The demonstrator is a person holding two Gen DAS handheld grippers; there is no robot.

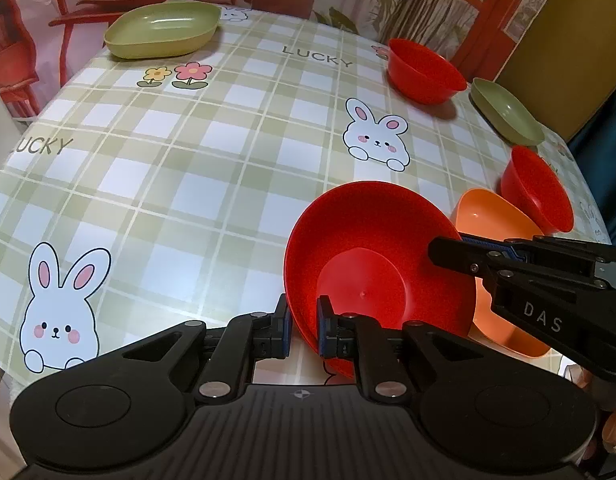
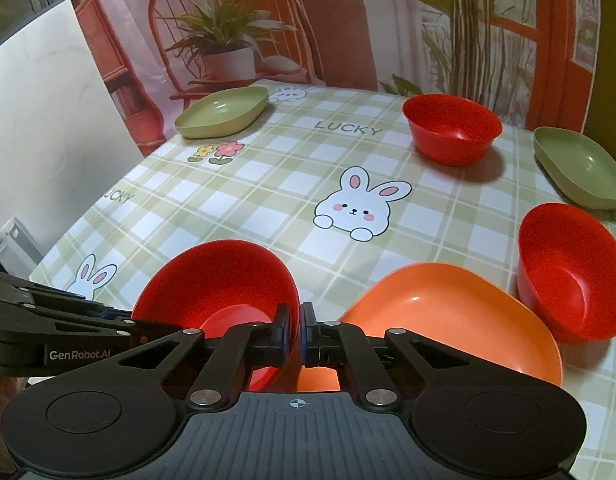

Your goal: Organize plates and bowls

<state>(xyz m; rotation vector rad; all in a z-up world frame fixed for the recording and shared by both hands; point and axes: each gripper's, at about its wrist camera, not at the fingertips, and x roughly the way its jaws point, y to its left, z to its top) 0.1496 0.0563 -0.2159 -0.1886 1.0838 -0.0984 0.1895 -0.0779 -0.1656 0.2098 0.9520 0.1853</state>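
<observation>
Both grippers pinch one red bowl (image 1: 372,264) by opposite rims: left gripper (image 1: 304,330) closed on its near rim, right gripper (image 2: 300,334) on its side rim, tilting it, likely for stacking. Just beside it sits the orange dish (image 2: 448,320) on the worktop (image 1: 188,160).

left gripper (image 1: 304,330): black, blue jaw pads, silver screws | right gripper (image 2: 300,334): black, white "DAS" lettering; ribbed grey base

The left gripper (image 1: 304,326) points steeply down, its blue-padded jaws pinched on the near rim of the red bowl (image 1: 372,264), one finger inside and one outside. The right gripper (image 2: 301,330) reaches in from the other side, also angled down, its jaws clamped on the same bowl's opposite rim.
</observation>
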